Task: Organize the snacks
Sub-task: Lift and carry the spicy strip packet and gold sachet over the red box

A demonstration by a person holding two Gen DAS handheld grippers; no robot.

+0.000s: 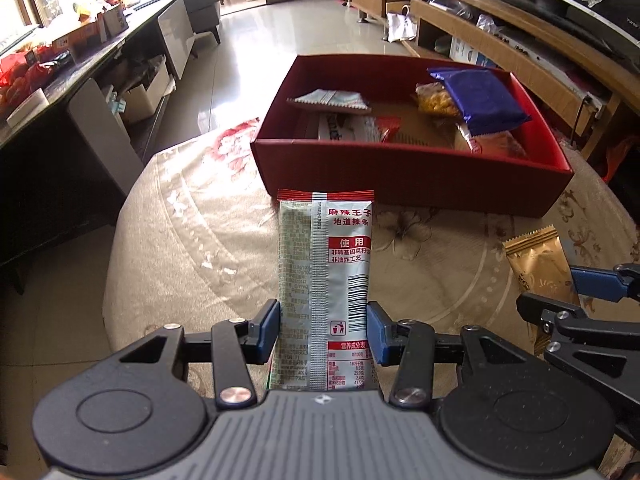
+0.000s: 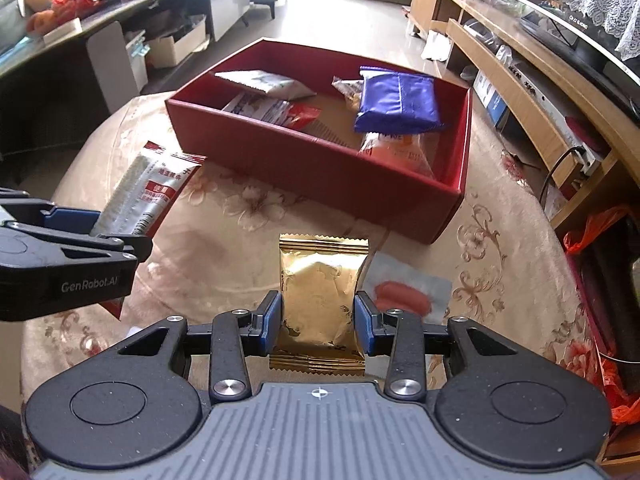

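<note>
My left gripper (image 1: 323, 330) is shut on a long silver and red snack packet (image 1: 325, 264), held up above the table in front of the red box (image 1: 400, 172). The same packet (image 2: 150, 192) shows at the left of the right wrist view, in the left gripper (image 2: 116, 236). My right gripper (image 2: 318, 326) is shut on a gold foil packet (image 2: 320, 296), also seen as the gold packet (image 1: 536, 264) at the right of the left wrist view. The red box (image 2: 320, 168) holds a blue packet (image 2: 396, 100), a white packet (image 2: 268, 82) and other snacks.
A clear packet with a red sausage (image 2: 404, 292) lies on the floral tablecloth (image 2: 248, 216) just right of the gold packet. The table's round edge drops to a tiled floor (image 1: 256, 40). A dark cabinet (image 1: 60, 128) stands left, wooden shelving (image 1: 520, 52) right.
</note>
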